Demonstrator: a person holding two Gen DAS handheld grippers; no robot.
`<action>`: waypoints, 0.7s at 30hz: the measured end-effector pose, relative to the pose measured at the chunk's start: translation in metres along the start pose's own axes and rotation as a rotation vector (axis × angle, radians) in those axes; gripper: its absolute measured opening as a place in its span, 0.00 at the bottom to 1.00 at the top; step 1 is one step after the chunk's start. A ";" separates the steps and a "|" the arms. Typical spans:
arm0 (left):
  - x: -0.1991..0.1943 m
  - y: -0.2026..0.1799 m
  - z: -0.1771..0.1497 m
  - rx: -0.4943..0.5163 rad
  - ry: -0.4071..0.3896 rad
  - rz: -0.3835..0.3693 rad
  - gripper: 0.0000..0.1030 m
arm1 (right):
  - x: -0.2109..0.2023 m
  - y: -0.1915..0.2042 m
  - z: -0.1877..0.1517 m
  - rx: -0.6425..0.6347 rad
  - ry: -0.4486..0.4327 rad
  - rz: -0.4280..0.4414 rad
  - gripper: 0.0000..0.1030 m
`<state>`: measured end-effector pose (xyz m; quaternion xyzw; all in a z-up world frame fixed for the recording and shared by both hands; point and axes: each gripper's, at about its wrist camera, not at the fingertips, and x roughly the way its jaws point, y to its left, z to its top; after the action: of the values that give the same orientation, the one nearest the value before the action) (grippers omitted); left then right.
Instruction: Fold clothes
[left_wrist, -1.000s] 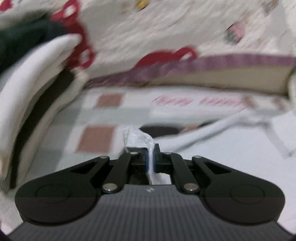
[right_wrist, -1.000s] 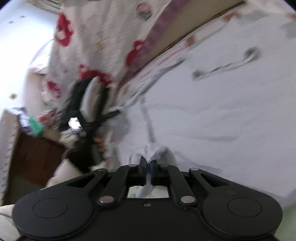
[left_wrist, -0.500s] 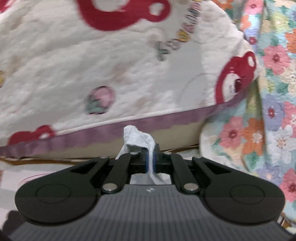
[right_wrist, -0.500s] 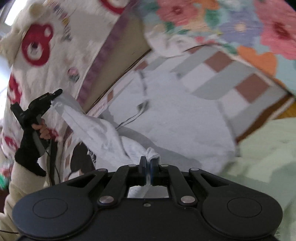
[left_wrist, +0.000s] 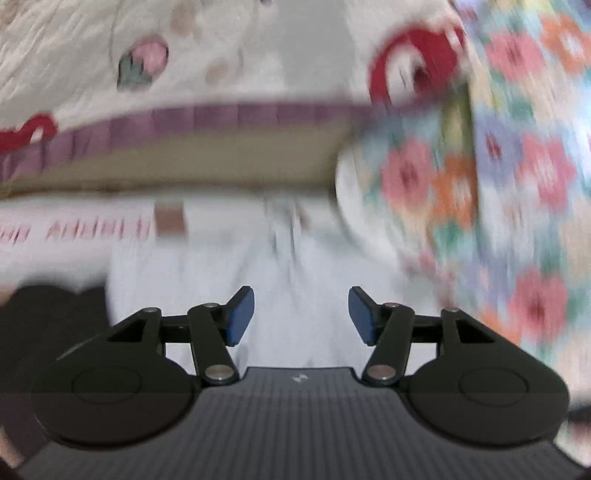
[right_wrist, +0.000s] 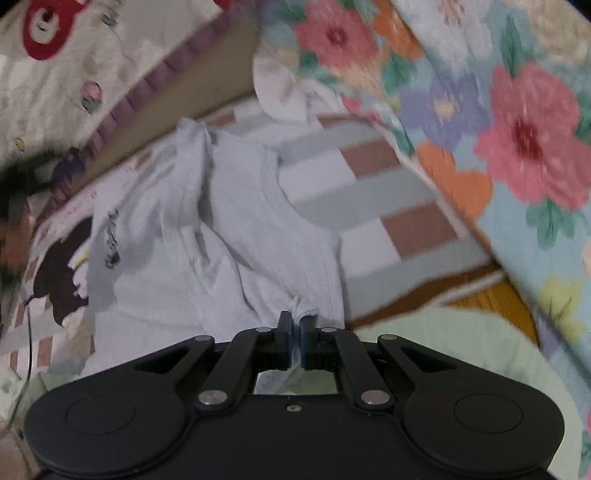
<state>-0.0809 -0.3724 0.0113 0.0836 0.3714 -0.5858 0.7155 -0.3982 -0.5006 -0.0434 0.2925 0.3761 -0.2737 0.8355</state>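
Note:
A pale grey-white garment (right_wrist: 207, 236) lies rumpled on the checked bedsheet (right_wrist: 373, 206), with a dark print near its left edge. My right gripper (right_wrist: 295, 332) is shut on a pinch of the garment's near edge. In the left wrist view my left gripper (left_wrist: 301, 314) stands open, its blue pads (left_wrist: 240, 317) wide apart with nothing between them, just above the same pale garment (left_wrist: 280, 266). That view is blurred by motion.
A cream quilt with red bear prints and a purple band (left_wrist: 236, 118) rises behind the sheet. A floral quilt (right_wrist: 498, 110) lies to the right. A pale green cloth (right_wrist: 461, 343) sits at the near right. A dark patch (left_wrist: 44, 325) shows at the left.
My left gripper has opened and let go of the garment corner it was holding up. The garment has dropped onto the sheet. The right gripper keeps its hold and sits lower.

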 end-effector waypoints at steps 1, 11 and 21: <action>-0.008 -0.004 -0.017 0.023 0.041 0.007 0.54 | -0.001 -0.001 -0.002 0.013 -0.022 -0.001 0.06; -0.092 0.004 -0.112 -0.035 0.100 0.040 0.62 | -0.030 -0.013 -0.026 0.273 -0.157 0.117 0.33; -0.150 0.009 -0.120 -0.134 -0.060 0.063 0.56 | -0.070 0.063 -0.036 0.009 -0.222 0.191 0.39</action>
<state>-0.1308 -0.1865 0.0179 0.0296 0.3855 -0.5389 0.7484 -0.4120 -0.4164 0.0099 0.2988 0.2507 -0.2251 0.8928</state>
